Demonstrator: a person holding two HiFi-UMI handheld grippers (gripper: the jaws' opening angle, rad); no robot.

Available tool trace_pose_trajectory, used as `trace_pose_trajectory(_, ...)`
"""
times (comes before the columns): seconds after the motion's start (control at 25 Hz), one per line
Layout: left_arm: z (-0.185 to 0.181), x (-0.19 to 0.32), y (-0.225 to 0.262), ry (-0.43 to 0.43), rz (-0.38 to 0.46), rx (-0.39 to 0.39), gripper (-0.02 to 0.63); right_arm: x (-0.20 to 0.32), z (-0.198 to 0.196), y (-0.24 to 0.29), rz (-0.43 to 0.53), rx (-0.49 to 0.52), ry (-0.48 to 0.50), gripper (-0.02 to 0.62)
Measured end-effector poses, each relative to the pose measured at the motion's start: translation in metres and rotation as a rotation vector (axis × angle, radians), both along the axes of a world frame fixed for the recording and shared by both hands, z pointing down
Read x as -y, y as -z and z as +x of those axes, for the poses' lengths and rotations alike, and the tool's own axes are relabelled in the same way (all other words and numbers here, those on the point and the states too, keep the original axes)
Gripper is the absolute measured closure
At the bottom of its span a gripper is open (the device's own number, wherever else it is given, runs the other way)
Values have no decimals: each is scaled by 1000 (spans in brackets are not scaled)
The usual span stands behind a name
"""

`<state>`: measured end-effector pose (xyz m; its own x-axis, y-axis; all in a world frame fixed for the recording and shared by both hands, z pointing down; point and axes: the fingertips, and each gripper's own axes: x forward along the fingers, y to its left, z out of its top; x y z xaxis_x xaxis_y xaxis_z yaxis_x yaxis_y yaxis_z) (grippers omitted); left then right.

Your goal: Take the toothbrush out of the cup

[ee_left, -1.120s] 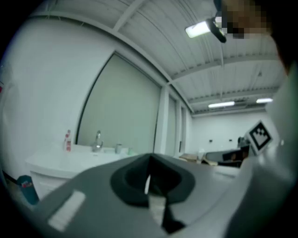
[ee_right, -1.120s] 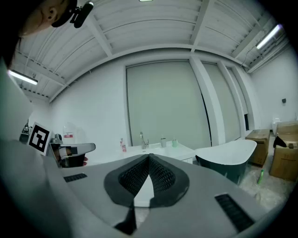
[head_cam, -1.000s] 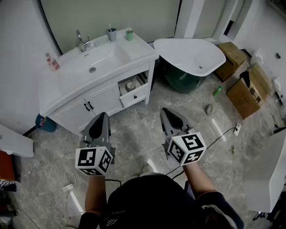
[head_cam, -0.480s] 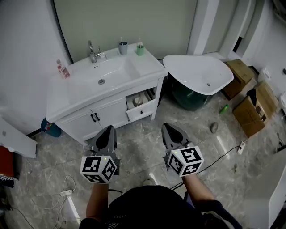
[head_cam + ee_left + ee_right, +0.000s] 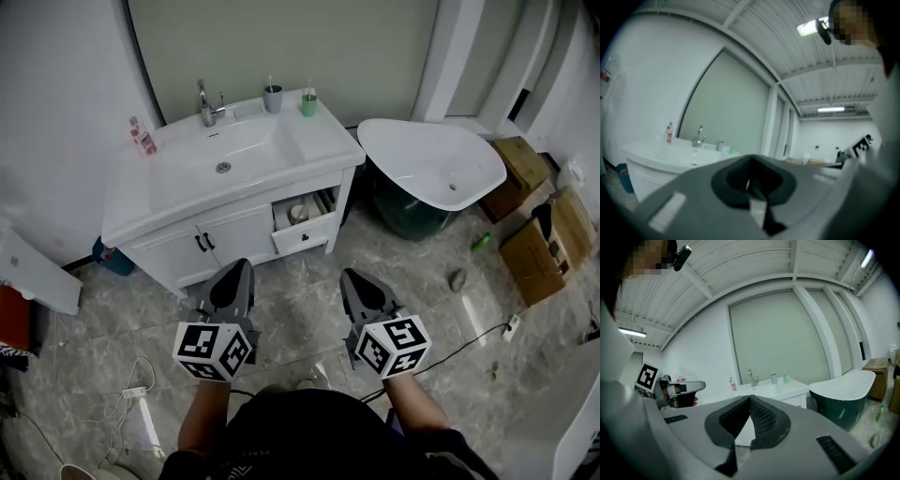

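While the toothbrush [image 5: 270, 82] is seen, in the head view, standing in the grey cup [image 5: 273, 99] well away on the vanity [image 5: 323, 141], the left gripper [image 5: 750, 158] and right gripper [image 5: 750, 396] are shown closed and empty in their own views, so approach, then opening, is judged needed.

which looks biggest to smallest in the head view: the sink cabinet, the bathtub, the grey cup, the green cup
1. sink cabinet
2. bathtub
3. grey cup and green cup: both tiny and about alike at the back of the counter, so no ranking between them.
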<state>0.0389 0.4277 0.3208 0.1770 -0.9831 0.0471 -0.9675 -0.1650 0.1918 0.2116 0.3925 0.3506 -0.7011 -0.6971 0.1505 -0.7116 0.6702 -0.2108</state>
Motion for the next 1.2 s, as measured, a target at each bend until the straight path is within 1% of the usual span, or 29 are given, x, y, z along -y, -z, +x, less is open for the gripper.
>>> trace_pose_trajectory(0.4, 2, 23, -14, -5, -43, 25, 603, 25, 0, -9, -33, 17, 4, 597)
trace_pose_trajectory(0.52, -3, 39, -21, -5, -51, 11, 603, 35, -6, -15, -38, 7, 7, 597)
trace_pose_trajectory(0.64, -7, 62, -27, -21, -58, -12, 603, 53, -10, -19, -41, -10, -5, 597)
trace_pose_trajectory(0.84, -23, 110, -32, -47, -63, -17, 603, 95, -22, -22, -48, -28, -39, 597)
trace_pose_trajectory(1.2, -72, 192, -23, -63, -58, -40, 603, 182, -71, -12, -47, -61, -54, 597)
